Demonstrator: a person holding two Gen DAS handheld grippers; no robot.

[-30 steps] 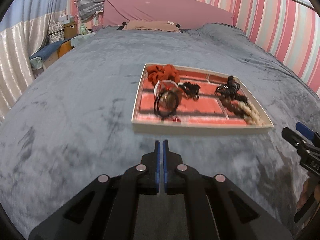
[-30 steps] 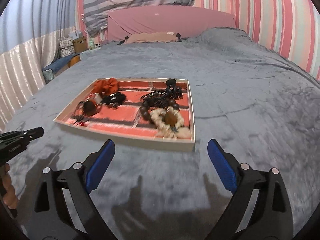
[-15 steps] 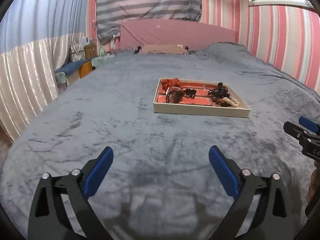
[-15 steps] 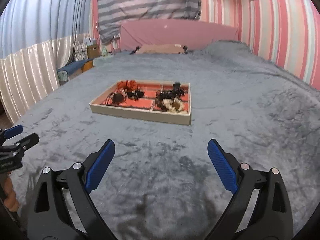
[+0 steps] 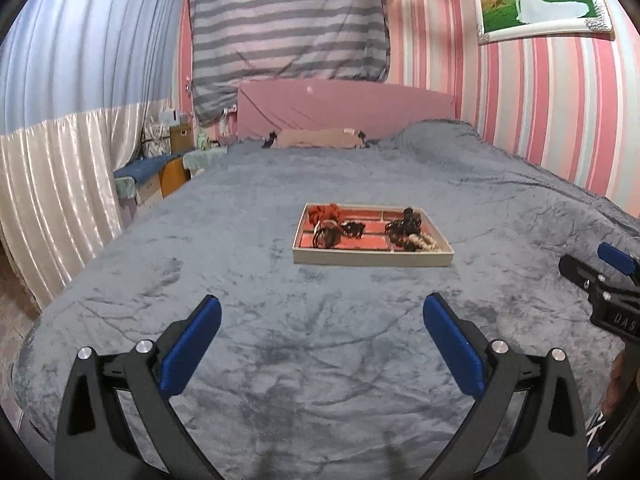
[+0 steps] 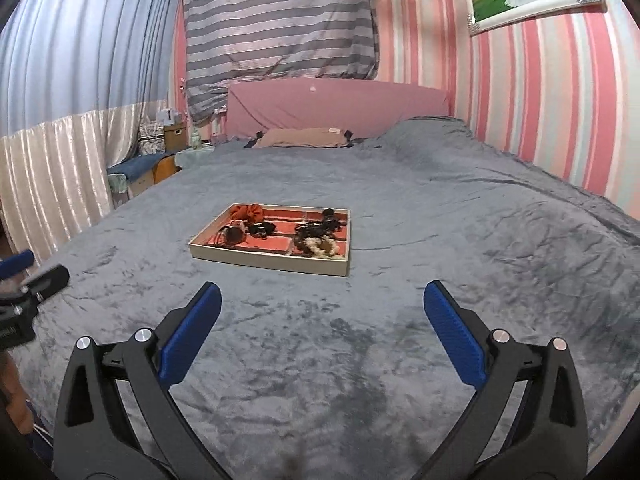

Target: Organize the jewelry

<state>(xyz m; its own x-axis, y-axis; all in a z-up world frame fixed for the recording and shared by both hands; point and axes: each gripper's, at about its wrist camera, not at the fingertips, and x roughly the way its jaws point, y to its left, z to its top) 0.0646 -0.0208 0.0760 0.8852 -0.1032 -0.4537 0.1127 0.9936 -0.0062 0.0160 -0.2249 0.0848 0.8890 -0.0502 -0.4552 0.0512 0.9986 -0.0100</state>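
You are holding both grippers well back from the tray (image 5: 372, 258), sitting at 12 o'clock on the blanket (image 5: 280, 360). Left gripper (image 5: 320, 326) released, empty; right gripper (image 6: 322, 314) opening, empty. Risk: tangled jewelry (image 6: 316, 236) snagging together during reaching

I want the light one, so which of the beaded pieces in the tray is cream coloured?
The cream beaded bracelet at the tray's near right corner; the dark beaded strands just behind it are black-brown.

White "DAS" letters, cut off, on right gripper (image 5: 614, 276) body
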